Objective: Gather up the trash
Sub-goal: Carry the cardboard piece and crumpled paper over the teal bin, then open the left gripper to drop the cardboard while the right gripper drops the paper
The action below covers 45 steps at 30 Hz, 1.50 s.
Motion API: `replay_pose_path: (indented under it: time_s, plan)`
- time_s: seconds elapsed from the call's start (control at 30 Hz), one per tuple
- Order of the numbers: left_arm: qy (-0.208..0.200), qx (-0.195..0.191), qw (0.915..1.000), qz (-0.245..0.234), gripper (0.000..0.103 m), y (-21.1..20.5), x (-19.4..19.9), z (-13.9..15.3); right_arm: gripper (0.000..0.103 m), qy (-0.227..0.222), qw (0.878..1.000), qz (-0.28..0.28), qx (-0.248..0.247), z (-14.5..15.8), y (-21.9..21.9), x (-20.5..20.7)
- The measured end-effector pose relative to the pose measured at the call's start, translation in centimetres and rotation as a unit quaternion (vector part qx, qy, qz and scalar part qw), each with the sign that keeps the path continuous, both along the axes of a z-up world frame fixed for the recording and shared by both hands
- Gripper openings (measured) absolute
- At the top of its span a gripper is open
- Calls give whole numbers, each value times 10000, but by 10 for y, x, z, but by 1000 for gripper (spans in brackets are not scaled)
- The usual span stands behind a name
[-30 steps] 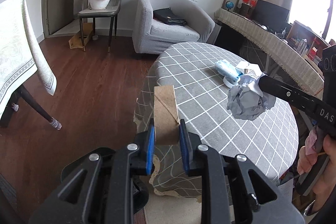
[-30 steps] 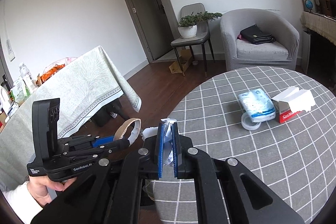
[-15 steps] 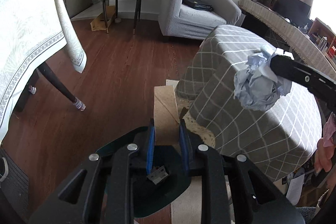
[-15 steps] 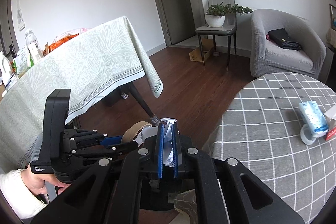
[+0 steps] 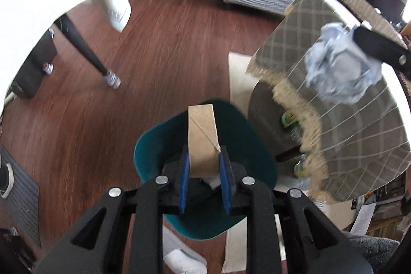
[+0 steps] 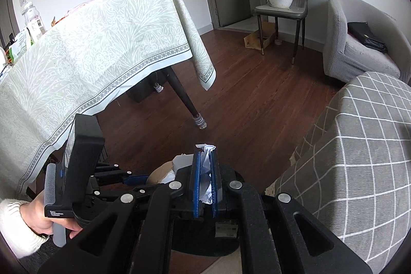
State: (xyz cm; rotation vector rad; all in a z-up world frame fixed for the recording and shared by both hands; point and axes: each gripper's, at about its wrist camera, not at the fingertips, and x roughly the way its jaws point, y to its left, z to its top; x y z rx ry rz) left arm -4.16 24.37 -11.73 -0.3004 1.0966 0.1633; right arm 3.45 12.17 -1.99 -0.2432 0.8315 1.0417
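Left gripper (image 5: 203, 172) clamped on cardboard tape core (image 5: 203, 139), poised over teal bin (image 5: 151, 145) for dropping. Right gripper (image 6: 204, 186) pinched tight on crumpled paper (image 5: 341, 68), beside checked tablecloth (image 6: 359, 145), likely next in.

Only legible print: small white lettering "Data Acquisition System" on the black handle of the left gripper (image 6: 133, 180), at about eight o'clock in the right wrist view. Bottle label at ten o'clock unreadable.
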Motion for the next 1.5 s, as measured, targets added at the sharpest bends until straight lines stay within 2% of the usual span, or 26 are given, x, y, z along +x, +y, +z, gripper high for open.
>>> replay_pose_path:
  time_s: [0.23, 0.5, 0.57, 0.63, 0.7, 0.87, 1.03, 1.23, 1.5]
  plan:
    - [367, -100, 9993, -39, 23, 15, -6, -29, 7, 124, 9994, 101, -304, -20, 24, -5]
    - [490, -295, 9984, 11, 24, 27, -11, -41, 7, 219, 9984, 191, -492, -37, 45, -10]
    - [498, -326, 9982, 60, 31, 30, -12, -42, 7, 239, 9980, 206, -543, -41, 48, -11]
    - [477, -361, 9982, 77, 34, 33, -14, -41, 7, 292, 9975, 223, -607, -47, 52, -9]
    - [424, -375, 9983, 119, 35, 37, -15, -40, 7, 343, 9963, 243, -755, -57, 55, -9]
    - [216, -345, 9987, 311, 44, 50, -23, -31, 7, 508, 9909, 259, -1221, -89, 65, -12]
    - [-138, -361, 9981, 477, 49, 61, -32, -12, 7, 490, 9825, 276, -1774, -115, 73, -16]
    - [-499, -345, 9966, 558, 57, 67, -40, 11, 7, 568, 9762, 312, -2069, -141, 78, -17]
    - [-959, -400, 9923, 678, 58, 75, -49, 34, 7, 755, 9614, 292, -2628, -181, 87, -17]
